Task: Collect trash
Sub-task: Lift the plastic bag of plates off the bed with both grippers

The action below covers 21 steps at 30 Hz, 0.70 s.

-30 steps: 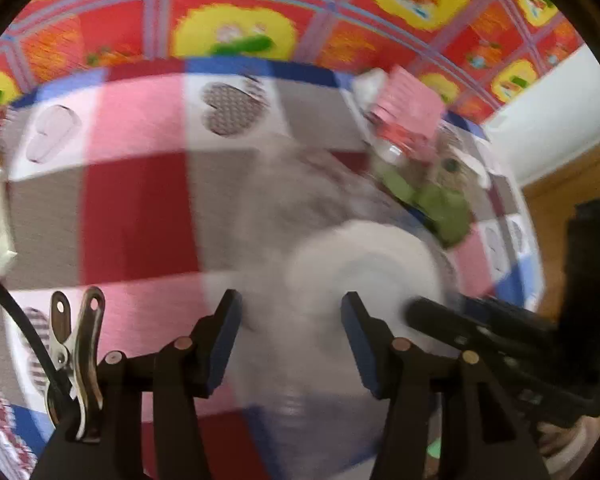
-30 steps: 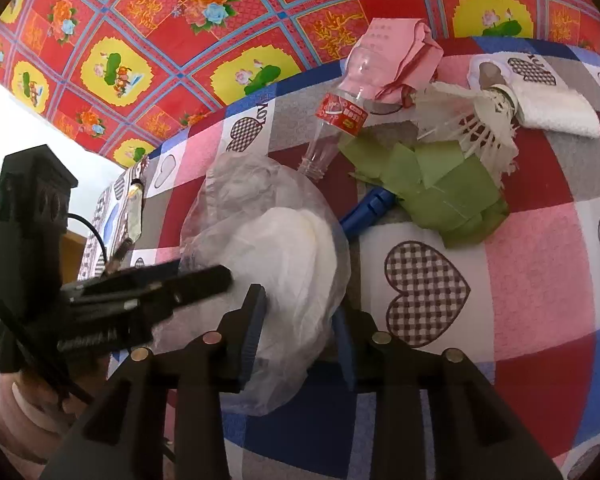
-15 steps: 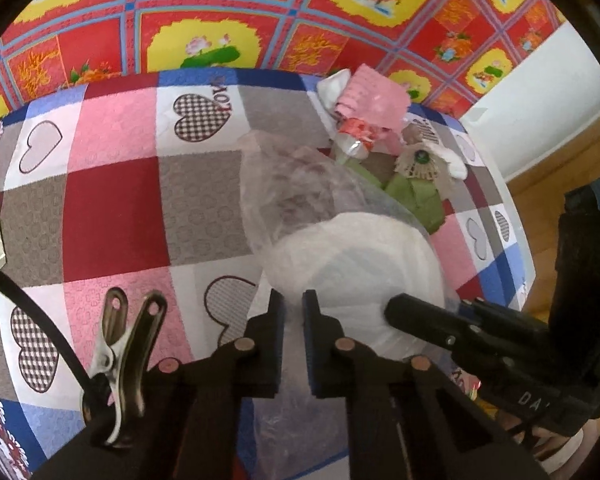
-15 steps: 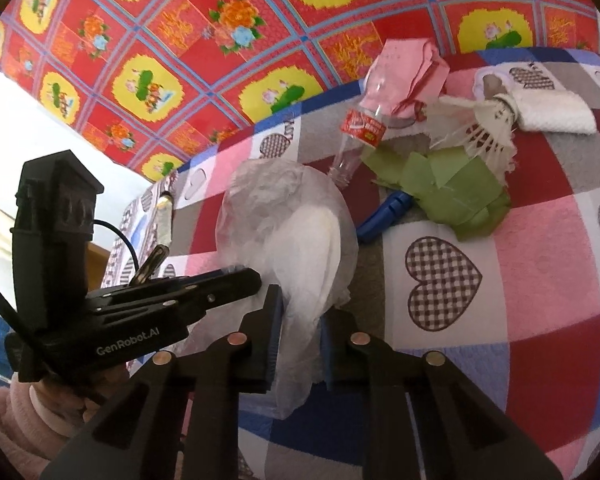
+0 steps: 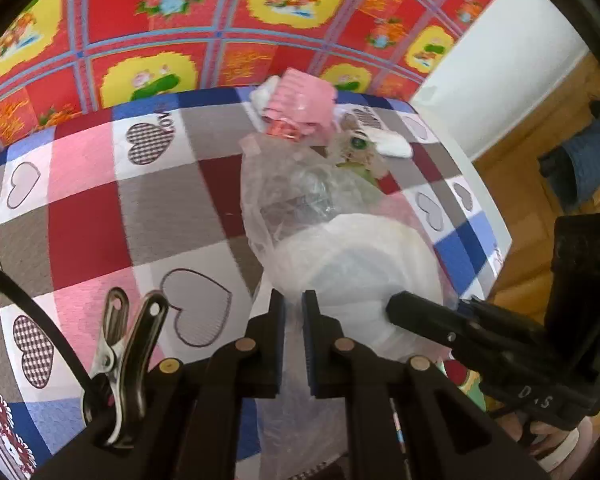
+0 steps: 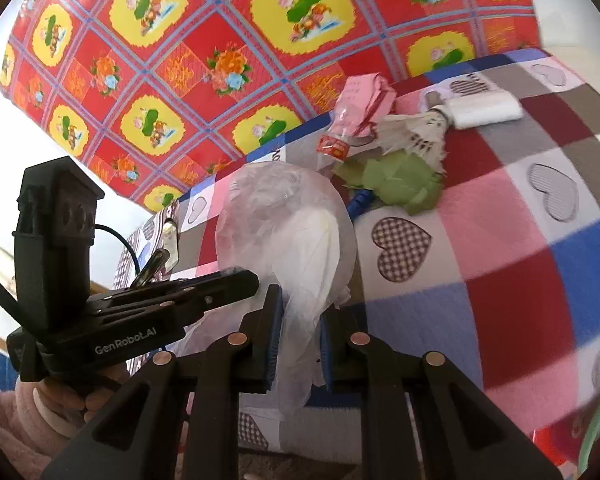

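Left tongs (image 5: 293, 308) nearly closed, pinching the near edge of a clear plastic bag (image 5: 332, 240) between blue-padded fingers (image 5: 278, 344). Right tongs (image 6: 300, 320) also drawn in tight, clamped on the bag's gathered film (image 6: 300, 264) at its other side. Bag held at the near edge of the tabletop (image 5: 100, 220), ballooned open between both pairs of tongs, with something white and rounded (image 5: 364, 272) inside it.

Spread over the tabletop, a checked cloth (image 6: 500, 240) of red, pink, grey and blue squares with heart motifs. Toward the far edge, just beyond the bag, a pile of trash: crumpled pink paper (image 6: 364, 96), a clear plastic bottle (image 6: 336, 140) with a red label lying partly under the pink paper, crumpled green paper (image 6: 400, 184), a white feathered shuttlecock (image 6: 416, 136) touching the green paper, a white folded wad (image 6: 484, 110) at the shuttlecock's base, and a blue item (image 6: 362, 200) poking out from beneath the green paper beside the bag. Behind the tabletop, a red and yellow floral sheet (image 6: 220, 40).

At the lower left of the right wrist view, a hand (image 6: 80, 396) in a fuzzy pink sleeve (image 6: 12, 432) gripping the left tool's handle.
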{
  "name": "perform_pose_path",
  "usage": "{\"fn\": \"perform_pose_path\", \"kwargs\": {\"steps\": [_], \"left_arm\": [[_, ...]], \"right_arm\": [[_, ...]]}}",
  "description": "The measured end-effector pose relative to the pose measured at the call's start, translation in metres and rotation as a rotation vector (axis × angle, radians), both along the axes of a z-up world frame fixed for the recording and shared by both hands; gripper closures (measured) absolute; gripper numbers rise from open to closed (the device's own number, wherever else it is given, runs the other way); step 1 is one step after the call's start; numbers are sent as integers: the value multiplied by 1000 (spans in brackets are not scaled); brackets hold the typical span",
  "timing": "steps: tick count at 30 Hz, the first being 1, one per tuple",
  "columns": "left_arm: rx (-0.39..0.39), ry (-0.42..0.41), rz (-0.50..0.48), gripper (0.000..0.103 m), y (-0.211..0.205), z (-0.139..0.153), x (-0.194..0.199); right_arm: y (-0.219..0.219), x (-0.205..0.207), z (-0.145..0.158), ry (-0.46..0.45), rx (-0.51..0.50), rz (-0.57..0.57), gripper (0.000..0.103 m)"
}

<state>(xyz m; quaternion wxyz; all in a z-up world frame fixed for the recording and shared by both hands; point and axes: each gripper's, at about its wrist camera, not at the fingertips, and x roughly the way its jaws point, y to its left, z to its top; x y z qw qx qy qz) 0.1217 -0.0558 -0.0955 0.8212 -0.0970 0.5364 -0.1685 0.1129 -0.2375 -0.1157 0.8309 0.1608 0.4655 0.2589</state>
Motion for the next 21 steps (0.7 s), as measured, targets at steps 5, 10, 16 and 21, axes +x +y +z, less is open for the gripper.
{"fn": "perform_pose_path", "kwargs": {"steps": [5,10,16,21], "left_arm": [[-1,-26,-65,94,-15,8,-9],[-1,-35,-129,95,-32,13,-17],[-19,-37,-189,95,-50,17,-24],[-27,-39,-219,95,-62,17,-30]], "right_arm": [[-15,-19,6,-16,6,-65,85],[-28,-37,11,-22,2,-130,85],[-44,-53,16,-21,-12,-188,85],[-56,-62,17,-19,-17,-223,85]]}}
